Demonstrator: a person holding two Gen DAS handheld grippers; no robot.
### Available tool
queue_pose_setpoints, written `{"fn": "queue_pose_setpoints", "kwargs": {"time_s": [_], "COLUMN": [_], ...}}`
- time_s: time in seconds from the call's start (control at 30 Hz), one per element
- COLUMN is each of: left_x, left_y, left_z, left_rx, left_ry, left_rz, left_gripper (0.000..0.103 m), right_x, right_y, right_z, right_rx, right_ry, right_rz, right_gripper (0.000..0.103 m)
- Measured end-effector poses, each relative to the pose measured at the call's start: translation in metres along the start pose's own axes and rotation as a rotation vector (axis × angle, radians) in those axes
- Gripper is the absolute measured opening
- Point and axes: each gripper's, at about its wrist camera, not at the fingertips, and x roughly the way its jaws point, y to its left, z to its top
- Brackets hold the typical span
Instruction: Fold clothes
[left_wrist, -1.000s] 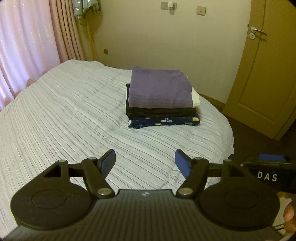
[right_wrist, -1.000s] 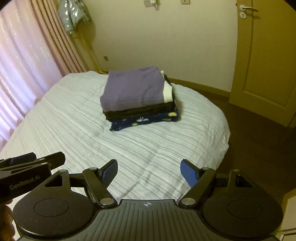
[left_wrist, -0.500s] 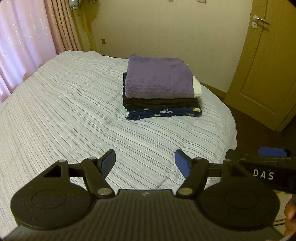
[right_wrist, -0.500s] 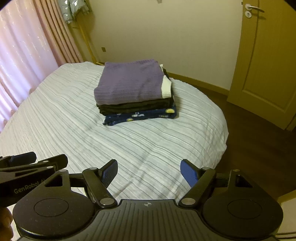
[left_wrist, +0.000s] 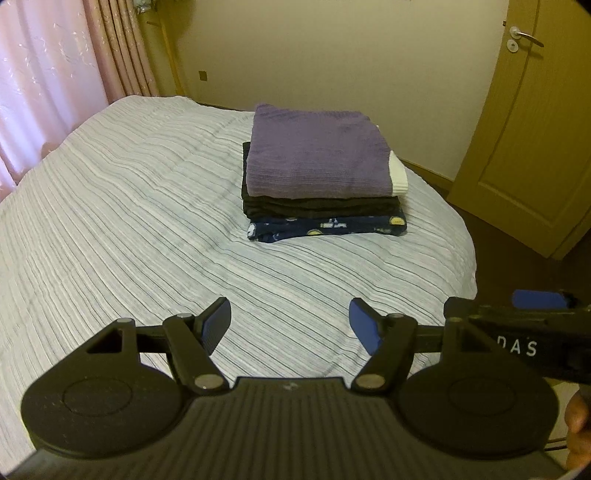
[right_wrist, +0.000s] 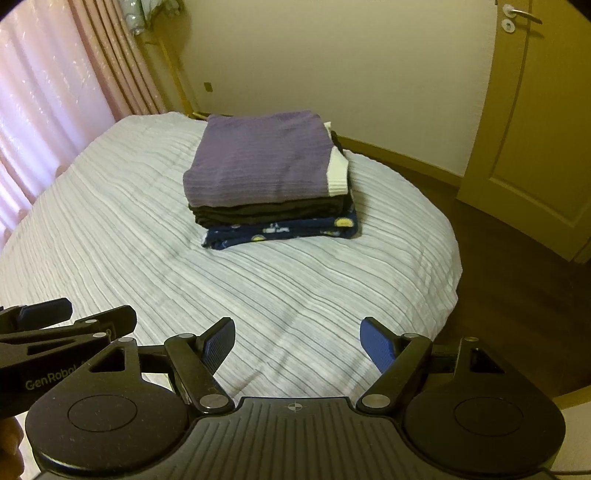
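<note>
Resting on the far part of a bed with a ribbed, striped white cover is a squared stack of folded clothes: a purple waffle-knit piece with a white ribbed edge on top, smooth black layers under it, and a navy printed fleece at the bottom. The left gripper and right gripper both hang over the near bedding, blue ridged pads spread wide, gripping nothing and touching no cloth. Compared with a second ago, both views have closed in on the stack, which now looks larger and nearer, and the grippers are just as wide apart as then
</note>
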Motion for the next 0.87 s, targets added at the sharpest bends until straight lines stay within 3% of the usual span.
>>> {"fn": "queue_pose_setpoints", "kwargs": {"time_s": [0.87], "left_x": [0.026], "left_y": [0.010], "left_z": [0.011], "left_rx": [0.002], "left_ry": [0.001], "left_rz": [0.000], "left_gripper": [0.068], "right_x": [0.019], "right_y": [0.008], "right_z": [0.014], "right_rx": [0.005], "right_ry": [0.015], "right_rz": [-0.019], "right_gripper": [0.078]}}
